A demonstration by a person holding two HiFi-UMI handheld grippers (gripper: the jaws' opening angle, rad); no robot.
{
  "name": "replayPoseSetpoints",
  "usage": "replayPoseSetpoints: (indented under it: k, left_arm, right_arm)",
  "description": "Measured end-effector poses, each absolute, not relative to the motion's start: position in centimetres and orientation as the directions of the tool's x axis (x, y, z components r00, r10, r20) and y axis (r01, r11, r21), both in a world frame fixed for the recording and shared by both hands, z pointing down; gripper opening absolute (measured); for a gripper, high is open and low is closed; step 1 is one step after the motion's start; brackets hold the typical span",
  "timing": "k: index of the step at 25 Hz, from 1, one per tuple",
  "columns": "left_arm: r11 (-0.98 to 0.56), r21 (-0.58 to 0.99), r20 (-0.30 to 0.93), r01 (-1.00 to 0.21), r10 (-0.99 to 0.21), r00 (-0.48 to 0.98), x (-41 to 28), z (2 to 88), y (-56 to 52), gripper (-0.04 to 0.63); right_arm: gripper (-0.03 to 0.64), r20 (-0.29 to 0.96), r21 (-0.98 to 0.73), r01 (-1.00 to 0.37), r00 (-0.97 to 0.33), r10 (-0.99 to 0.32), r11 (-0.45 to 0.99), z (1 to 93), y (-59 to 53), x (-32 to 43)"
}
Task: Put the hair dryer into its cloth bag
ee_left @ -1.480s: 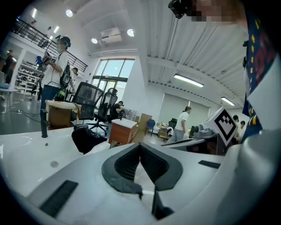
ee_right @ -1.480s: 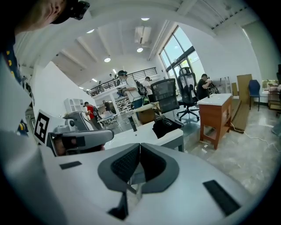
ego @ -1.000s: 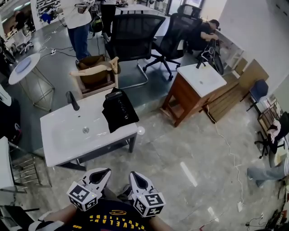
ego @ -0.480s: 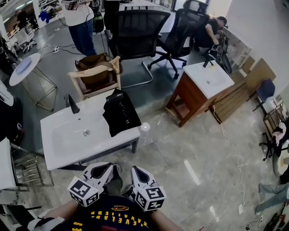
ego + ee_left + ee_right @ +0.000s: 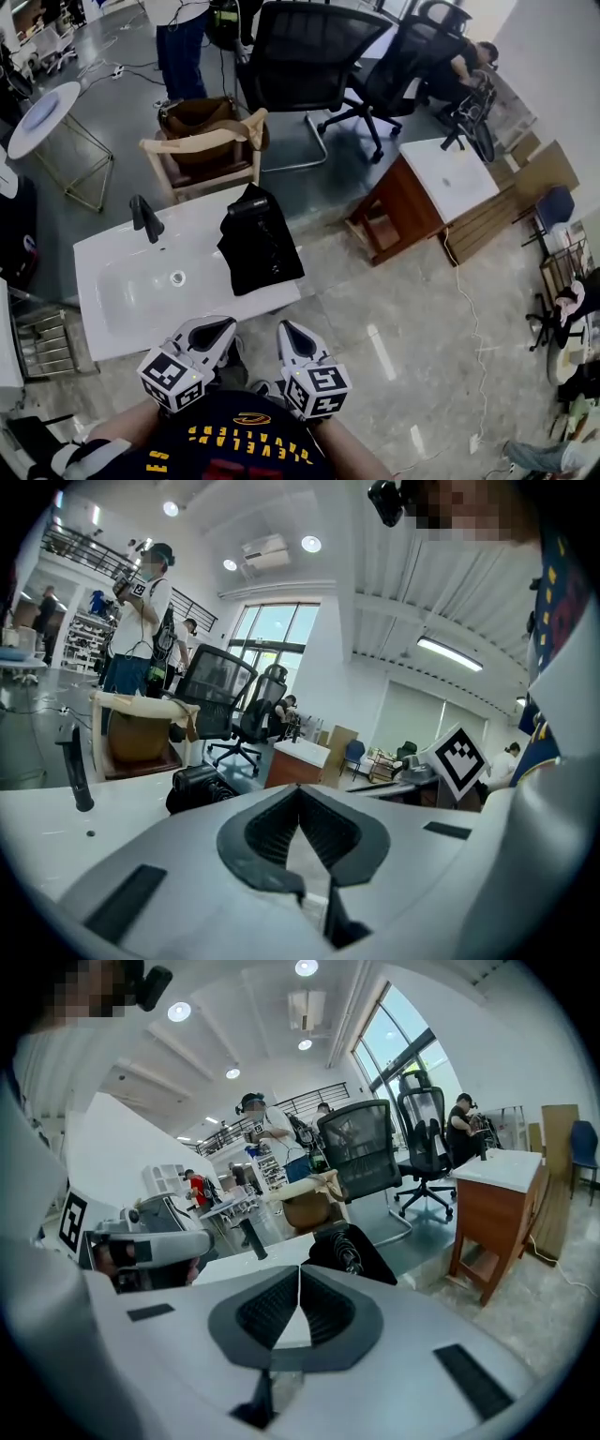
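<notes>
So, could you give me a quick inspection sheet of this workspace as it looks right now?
Surface: white sink counter, black faucet at its far edge.
Job's things: hair dryer lying on the black cloth bag, counter's right end; not bagged yet.
Clutter: nothing seen on the counter.
Claws: left claw and right claw both shut, empty, short of the counter.
Cables: white cable trailing across the floor at right.
Surroundings: wooden chair, office chairs, wooden cabinet, people nearby.
</notes>
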State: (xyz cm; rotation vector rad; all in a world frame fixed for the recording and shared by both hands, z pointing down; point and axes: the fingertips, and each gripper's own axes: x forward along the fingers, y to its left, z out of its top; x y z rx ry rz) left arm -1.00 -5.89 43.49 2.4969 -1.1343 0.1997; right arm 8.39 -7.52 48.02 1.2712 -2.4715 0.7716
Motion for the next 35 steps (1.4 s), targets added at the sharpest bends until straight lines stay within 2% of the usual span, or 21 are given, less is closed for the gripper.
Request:
replayPoseSetpoints:
  k: [8, 14, 17, 21, 24, 30, 35]
  left_arm:
    - [-0.553, 0.266, 0.291, -0.79, -0.735, 0.612, -6.2, 45.8, -12.3, 0.003]
    - [-0.49, 0.254, 0.338, -0.834, -0.763, 0.551, -7.2, 47.9, -14.8, 0.005]
    - [-0.462, 0.259, 0.354, -0.848, -0.771, 0.529, -6.5, 48.6, -15.9, 0.005]
    - [-0.423, 0.261, 0.385, -0.868, -0.778, 0.496, -5.8, 49.4, -16.4, 0.008]
    - [-0.4, 0.257, 0.395, -0.88, -0.787, 0.473, -5.7, 49.6, -16.9, 0.025]
    - [-0.342, 0.285, 0.407, -0.896, -0.803, 0.436, -7.0, 50.5, -16.9, 0.025]
    - [-0.301, 0.298, 0.41, -0.906, -0.817, 0.406, -8.1, 50.8, -16.9, 0.025]
  right_arm:
    - [0.009, 0.481, -0.2, -0.862, -0.5, -0.72, 0.465, 49.0, -17.4, 6.5]
    - [0.019, 0.565, -0.178, -0.854, -0.495, -0.66, 0.489, 52.9, -23.1, 5.7]
    - [0.075, 0.609, -0.174, -0.839, -0.503, -0.614, 0.515, 55.0, -25.8, 5.2]
    - [0.183, 0.685, -0.154, -0.815, -0.495, -0.534, 0.559, 58.3, -28.3, 4.7]
    - [0.224, 0.735, -0.13, -0.793, -0.48, -0.479, 0.596, 60.8, -29.9, 3.9]
    - [0.256, 0.8, -0.098, -0.783, -0.429, -0.42, 0.614, 64.6, -31.9, 2.4]
    - [0.256, 0.83, -0.112, -0.782, -0.413, -0.375, 0.614, 66.2, -32.3, 1.5]
